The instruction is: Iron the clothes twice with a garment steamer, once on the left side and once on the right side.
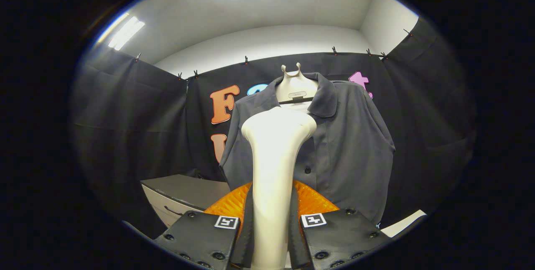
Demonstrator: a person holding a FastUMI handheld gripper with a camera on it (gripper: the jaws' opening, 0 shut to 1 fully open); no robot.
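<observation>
A dark grey short-sleeved buttoned shirt [334, 144] hangs mid-frame on a pale hanger [296, 88]. Before it, lower centre, stands the cream plastic garment steamer [273, 169], its handle clamped between my claw [271, 236] and its two fingers.

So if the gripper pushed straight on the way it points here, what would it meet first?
Probably the dark shirt on its hanger. The gripper has its jaws shut on the steamer, whose head rises just ahead and would touch the shirt's front first. How much gap remains is unclear.
</observation>
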